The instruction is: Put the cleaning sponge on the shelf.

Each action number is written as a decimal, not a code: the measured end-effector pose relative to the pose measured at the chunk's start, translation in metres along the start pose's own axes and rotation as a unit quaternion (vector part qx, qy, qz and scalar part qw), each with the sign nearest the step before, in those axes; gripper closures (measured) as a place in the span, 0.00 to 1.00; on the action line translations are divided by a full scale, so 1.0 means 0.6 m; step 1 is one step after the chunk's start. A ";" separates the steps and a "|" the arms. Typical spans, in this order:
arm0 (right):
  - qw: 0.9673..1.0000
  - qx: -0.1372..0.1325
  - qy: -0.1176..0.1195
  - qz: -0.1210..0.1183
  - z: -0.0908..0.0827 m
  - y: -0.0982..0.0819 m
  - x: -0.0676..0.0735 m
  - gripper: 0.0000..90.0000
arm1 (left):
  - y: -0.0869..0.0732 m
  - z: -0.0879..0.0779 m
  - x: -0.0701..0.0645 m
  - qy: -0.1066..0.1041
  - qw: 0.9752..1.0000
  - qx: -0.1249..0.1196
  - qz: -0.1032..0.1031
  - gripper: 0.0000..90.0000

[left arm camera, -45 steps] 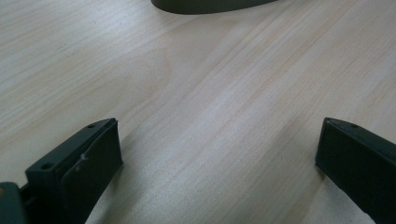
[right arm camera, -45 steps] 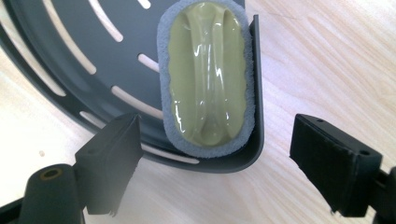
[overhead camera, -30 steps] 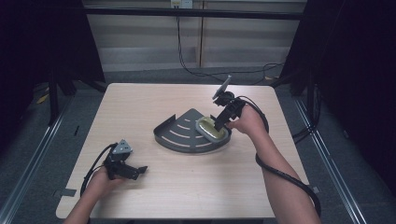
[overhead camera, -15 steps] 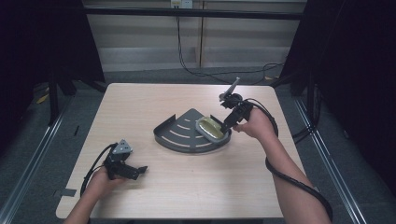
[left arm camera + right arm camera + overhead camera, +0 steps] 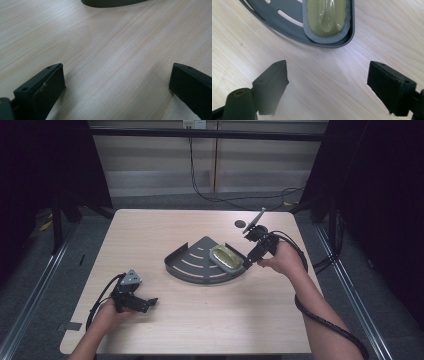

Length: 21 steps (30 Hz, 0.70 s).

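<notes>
One dark grey tray [image 5: 192, 265] lies near the middle of the pale wood-grain table [image 5: 200, 330]; it is shaped like a quarter-round fan, with a raised rim and several curved slots cut through its flat floor, and looks like smooth plastic or metal, which of the two I cannot tell. In its right-hand corner lies one oblong sponge [image 5: 225, 257], a glossy yellow-green top wrapped in clear film over a rough grey scouring layer, its rounded end fitted against the tray's rim. Two grippers are in hand, each with two matt black block-shaped jaws. The right gripper [image 5: 327, 82] hangs over bare table just beside the tray's right corner, jaws spread wide with nothing between them, the sponge close ahead but apart from them. The left gripper [image 5: 115, 85] rests low over the table near its front left, well apart from the tray, jaws likewise wide and empty. One small dark round mark [image 5: 240, 224] sits on the table behind the tray.
</notes>
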State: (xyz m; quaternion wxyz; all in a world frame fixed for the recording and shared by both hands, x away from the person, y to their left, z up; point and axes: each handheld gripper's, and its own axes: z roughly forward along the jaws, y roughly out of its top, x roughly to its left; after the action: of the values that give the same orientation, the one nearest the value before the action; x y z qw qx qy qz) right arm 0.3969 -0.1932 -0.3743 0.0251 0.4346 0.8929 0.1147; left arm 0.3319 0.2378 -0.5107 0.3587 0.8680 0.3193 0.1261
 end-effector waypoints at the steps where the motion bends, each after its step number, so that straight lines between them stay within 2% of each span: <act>1: 1.000 0.000 0.000 0.000 0.000 0.000 0.000 0.18 | 0.000 0.000 0.000 0.000 1.000 0.000 0.000 0.00; 4: 1.000 0.002 0.002 -0.004 0.000 -0.010 0.003 0.18 | -0.001 0.001 -0.001 -0.010 1.000 0.002 -0.008 0.00; 6: 1.000 0.001 0.002 -0.003 0.000 -0.012 0.003 0.18 | -0.001 0.001 -0.002 -0.007 1.000 0.002 -0.009 0.00; 7: 1.000 -0.005 0.006 0.000 0.000 -0.017 0.002 0.18 | 0.000 -0.001 0.000 -0.001 1.000 0.004 0.002 0.00; 21: 1.000 0.002 0.004 -0.011 0.008 -0.052 0.011 0.18 | 0.000 -0.001 0.001 -0.001 1.000 0.004 0.002 0.00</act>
State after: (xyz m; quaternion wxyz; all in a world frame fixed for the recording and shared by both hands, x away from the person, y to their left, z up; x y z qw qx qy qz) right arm 0.3696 -0.2056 -0.3855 0.0224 0.4242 0.8980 0.1144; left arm 0.3320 0.2382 -0.5103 0.3551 0.8705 0.3173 0.1243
